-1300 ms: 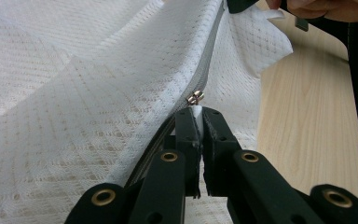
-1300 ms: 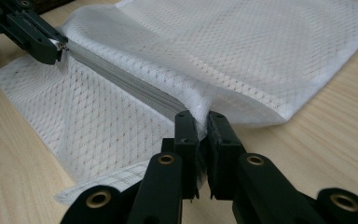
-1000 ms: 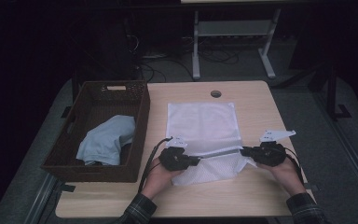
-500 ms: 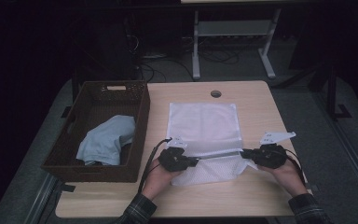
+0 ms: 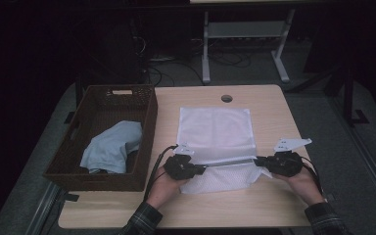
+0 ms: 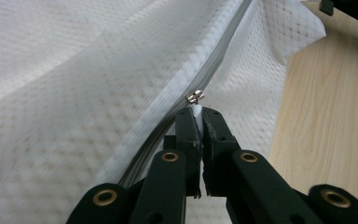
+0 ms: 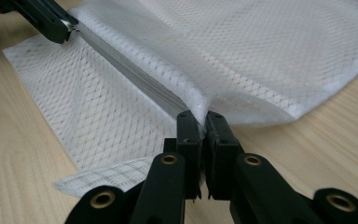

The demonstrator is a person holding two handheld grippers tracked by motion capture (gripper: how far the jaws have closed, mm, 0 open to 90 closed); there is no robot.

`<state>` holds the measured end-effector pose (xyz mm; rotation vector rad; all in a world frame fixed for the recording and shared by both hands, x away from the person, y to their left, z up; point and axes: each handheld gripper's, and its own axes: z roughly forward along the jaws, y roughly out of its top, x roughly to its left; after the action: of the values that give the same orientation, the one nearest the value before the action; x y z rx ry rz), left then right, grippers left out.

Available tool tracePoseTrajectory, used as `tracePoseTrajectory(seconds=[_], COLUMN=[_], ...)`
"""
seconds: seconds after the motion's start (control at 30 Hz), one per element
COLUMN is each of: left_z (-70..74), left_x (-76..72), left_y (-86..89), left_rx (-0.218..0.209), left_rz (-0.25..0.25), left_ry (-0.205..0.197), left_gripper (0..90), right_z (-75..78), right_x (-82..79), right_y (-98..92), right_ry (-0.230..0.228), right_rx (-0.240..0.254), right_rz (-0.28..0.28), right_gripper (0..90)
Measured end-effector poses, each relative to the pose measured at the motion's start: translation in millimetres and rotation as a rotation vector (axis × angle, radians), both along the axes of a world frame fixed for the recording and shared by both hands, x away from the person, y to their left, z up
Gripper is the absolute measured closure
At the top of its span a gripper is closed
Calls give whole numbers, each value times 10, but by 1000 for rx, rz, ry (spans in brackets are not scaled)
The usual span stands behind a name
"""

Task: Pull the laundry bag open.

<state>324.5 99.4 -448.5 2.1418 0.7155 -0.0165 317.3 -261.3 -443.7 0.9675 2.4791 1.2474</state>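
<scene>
White mesh bag [image 5: 214, 142], flat rectangle, on the table [image 5: 274, 205], near its middle and reaching toward the near edge. Fine diamond weave, see-through. Far part lies smooth and flat. A grey zipper [image 5: 227, 161] crosses it side to side near the near end, pulled taut and raised off the table; mesh drapes from it both ways. Small metal slider [image 6: 195, 97] sits at the zipper's left end. Near flap lies rumpled, one corner curled up. Zipper looks closed along its visible run.
</scene>
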Motion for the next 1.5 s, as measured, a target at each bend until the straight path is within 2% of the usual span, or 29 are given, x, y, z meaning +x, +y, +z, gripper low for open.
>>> tracePoseTrajectory(seconds=[0.07,0.13,0.2,0.27,0.43,0.5,0.7,0.87,1.07,1.17,1.5], left_z=[13,24,14,6,4,-23,-41,-37,-44,-47,-40], left_x=[1,-2,-4,0,8,24,46,65,71,74,84], left_y=[15,23,48,88,139,159,142,188,204,214,289], left_rx=[-12,-6,3,-6,6,-8,12,15,18,21,24], left_rz=[7,2,6,15,18,19,39,56,64,73,108], left_ry=[-2,-7,-6,0,-14,-1,-6,-4,0,3,3], left_gripper=[872,871,871,871,870,870,870,871,871,871,871], right_z=[-5,-14,-31,-44,-55,-59,-75,-56,-74,-74,-89], right_x=[13,25,35,51,94,112,151,161,178,181,217], right_y=[-24,-33,-31,-39,-62,-86,-74,-122,-152,-159,-333], right_ry=[0,3,7,9,8,9,3,-5,6,-4,3], right_rx=[10,14,2,-2,-17,-12,-23,-27,-42,-54,-43], right_rz=[0,6,11,11,11,2,-4,-32,-44,-50,-99], right_gripper=[852,851,851,851,851,851,851,851,850,850,850])
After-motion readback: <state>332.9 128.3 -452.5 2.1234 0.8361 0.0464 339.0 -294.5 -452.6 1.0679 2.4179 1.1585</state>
